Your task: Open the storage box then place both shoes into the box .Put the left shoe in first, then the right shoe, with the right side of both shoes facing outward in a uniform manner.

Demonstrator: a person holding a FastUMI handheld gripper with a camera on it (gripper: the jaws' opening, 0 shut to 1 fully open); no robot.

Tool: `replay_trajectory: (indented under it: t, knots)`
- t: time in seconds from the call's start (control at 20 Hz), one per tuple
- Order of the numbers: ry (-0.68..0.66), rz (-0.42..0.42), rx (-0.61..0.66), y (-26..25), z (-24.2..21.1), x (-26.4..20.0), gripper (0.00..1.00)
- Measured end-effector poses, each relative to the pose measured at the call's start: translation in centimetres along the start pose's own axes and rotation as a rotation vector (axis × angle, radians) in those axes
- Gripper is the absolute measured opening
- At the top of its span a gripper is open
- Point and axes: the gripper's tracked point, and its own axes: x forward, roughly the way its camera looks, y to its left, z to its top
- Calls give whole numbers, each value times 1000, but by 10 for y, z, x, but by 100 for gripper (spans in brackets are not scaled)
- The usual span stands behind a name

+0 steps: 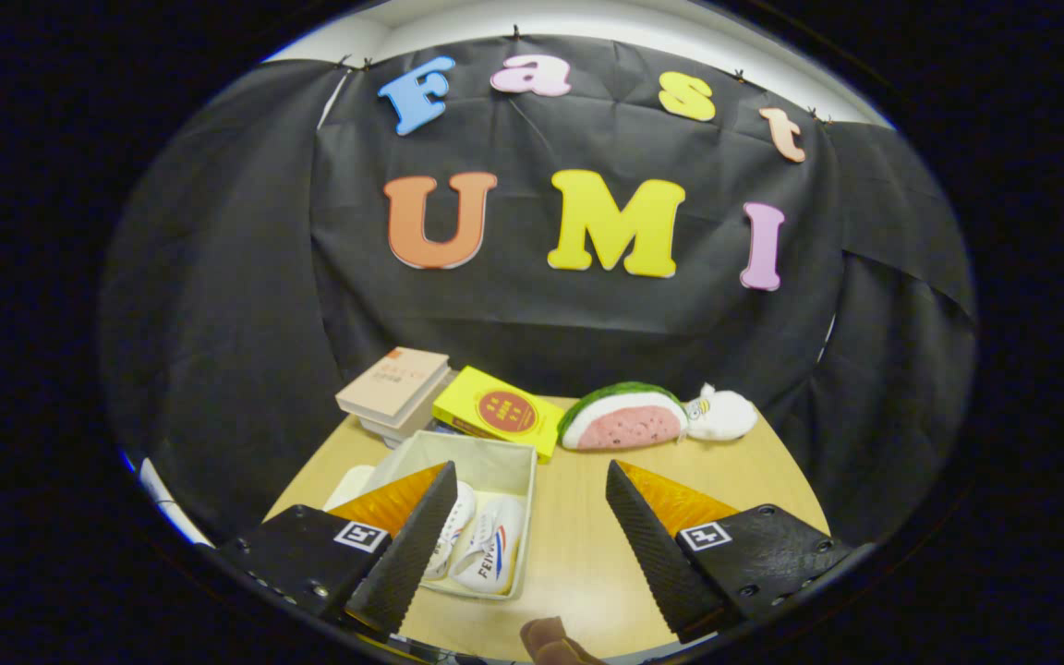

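Open storage box (495, 457) sits on the wooden table (578, 545), partly behind the left finger; two white shoes (486, 550) with red and blue stripes lie side by side inside it. Gripper (532, 480) held above the table, fingers spread wide, nothing between them; box is at the left fingertip. Beyond the box: a stack of books (393, 388), a yellow book (495, 411), a watermelon-slice plush (624, 420) touching a small white plush (721, 413).
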Motion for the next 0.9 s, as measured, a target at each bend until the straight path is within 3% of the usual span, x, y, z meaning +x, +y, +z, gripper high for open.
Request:
replay_trajectory:
  t: [0.45,0.9]
  knots:
    - [-353,-98,65,-33,70,-112,96]
    - [-414,-113,6,-47,90,-138,96]
